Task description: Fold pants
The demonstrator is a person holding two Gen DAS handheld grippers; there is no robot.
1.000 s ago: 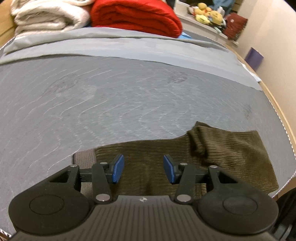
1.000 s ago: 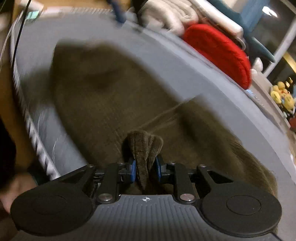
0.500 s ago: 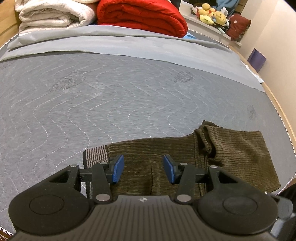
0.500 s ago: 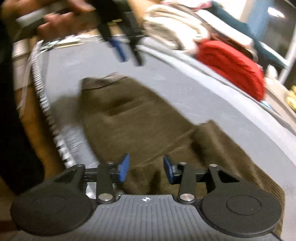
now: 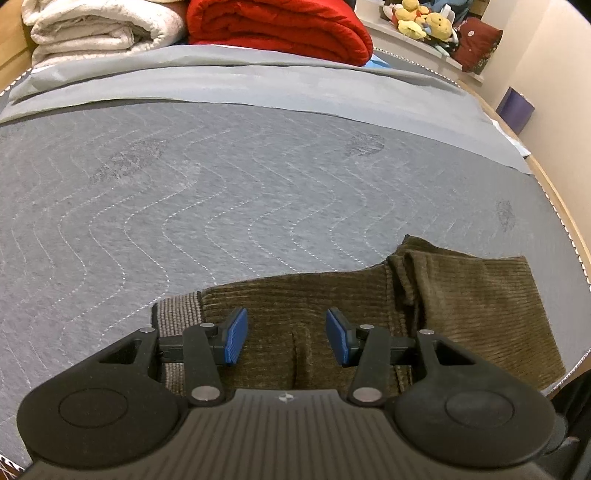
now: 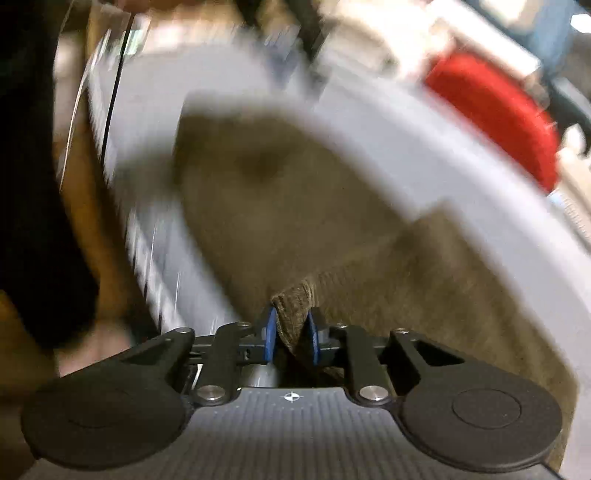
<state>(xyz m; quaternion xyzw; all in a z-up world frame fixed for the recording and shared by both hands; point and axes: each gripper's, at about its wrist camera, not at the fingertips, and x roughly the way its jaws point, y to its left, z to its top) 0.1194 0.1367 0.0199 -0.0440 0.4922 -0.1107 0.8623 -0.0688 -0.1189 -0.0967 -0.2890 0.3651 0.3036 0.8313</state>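
Right claw [image 6: 291, 338] is closing on a bunched fold of the brown pants [image 5: 332, 306], after standing open half a second ago. Left claw [image 5: 284, 341] stays half open, empty, above the pants at the bed's [image 5: 221, 192] near right edge; far side lies bare.

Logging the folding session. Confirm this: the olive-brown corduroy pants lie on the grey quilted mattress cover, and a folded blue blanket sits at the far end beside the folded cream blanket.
One detail is wrong: the folded blanket beside the folded cream blanket is red, not blue, as the left wrist view shows. The olive-brown corduroy pants do lie on the grey quilted mattress cover.
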